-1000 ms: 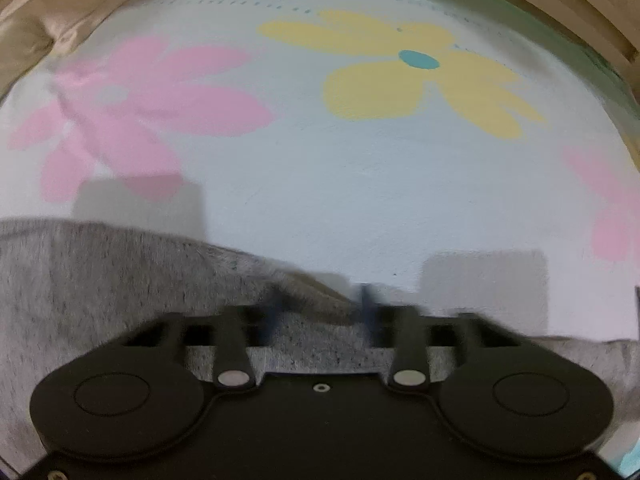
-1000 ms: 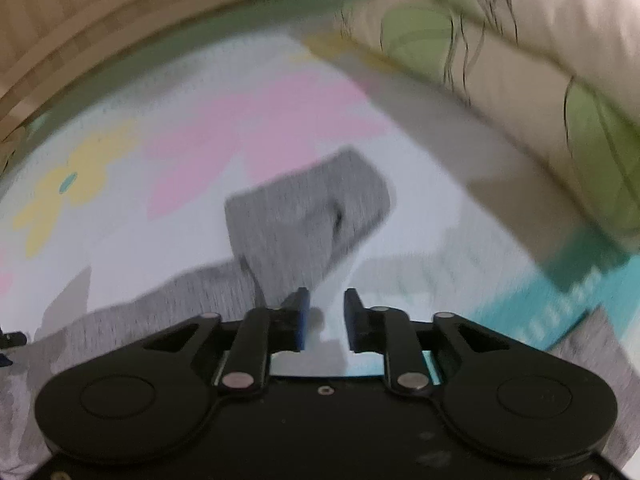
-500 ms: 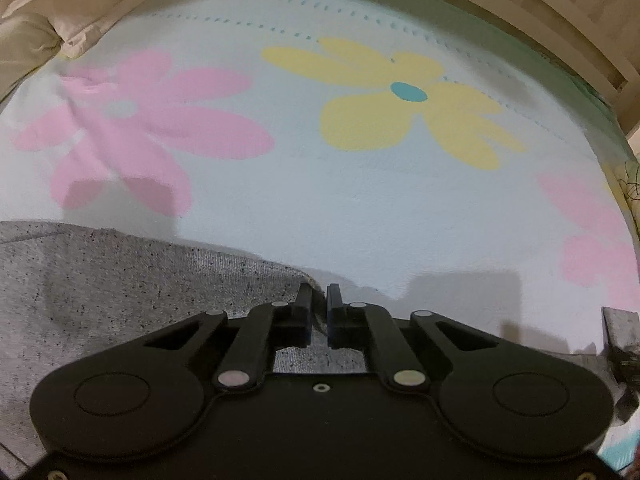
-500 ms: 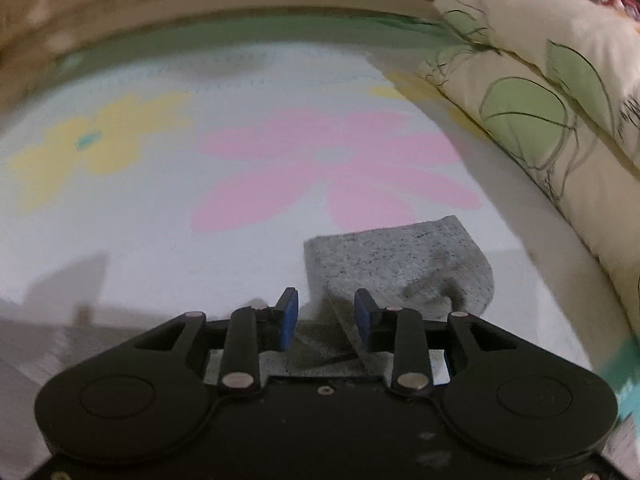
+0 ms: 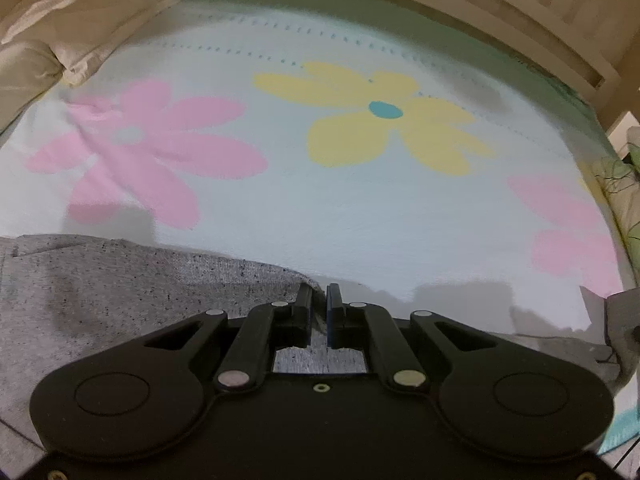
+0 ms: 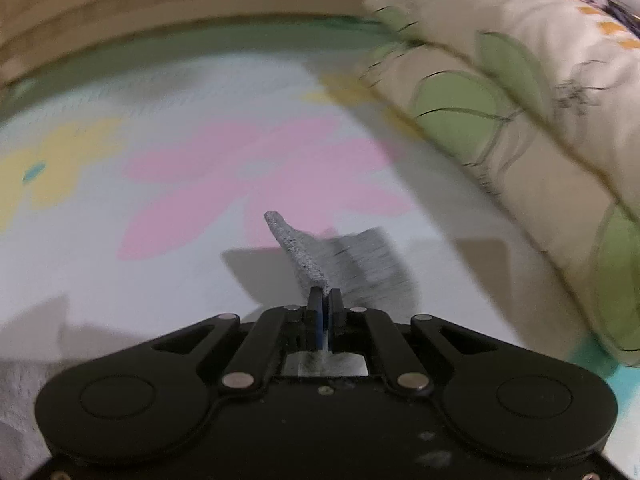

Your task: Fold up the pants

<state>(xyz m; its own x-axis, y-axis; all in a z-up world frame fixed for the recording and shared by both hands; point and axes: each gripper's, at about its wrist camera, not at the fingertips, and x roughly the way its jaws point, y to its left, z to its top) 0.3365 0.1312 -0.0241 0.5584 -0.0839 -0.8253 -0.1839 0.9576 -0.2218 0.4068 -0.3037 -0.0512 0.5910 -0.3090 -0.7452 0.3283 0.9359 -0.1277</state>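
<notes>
Grey speckled pants (image 5: 132, 280) lie on a flowered bed sheet (image 5: 320, 208). In the left wrist view my left gripper (image 5: 319, 296) is shut on the top edge of the pants, with fabric pinched between the pads. In the right wrist view my right gripper (image 6: 325, 294) is shut on a leg end of the pants (image 6: 304, 256), which stands up as a raised fold above the sheet (image 6: 160, 260). The rest of that leg is hidden under the gripper body.
A beige pillow (image 5: 72, 20) lies at the far left of the bed. Leaf-print pillows (image 6: 520, 100) are stacked along the right. A wooden bed frame (image 5: 500, 4) runs along the far side. Another grey part of the pants (image 5: 616, 320) shows at the right edge.
Both grippers closed on the pants. The right gripper went from open around the leg end to pinching it and lifting it. The left closed on the top edge and has held since.
</notes>
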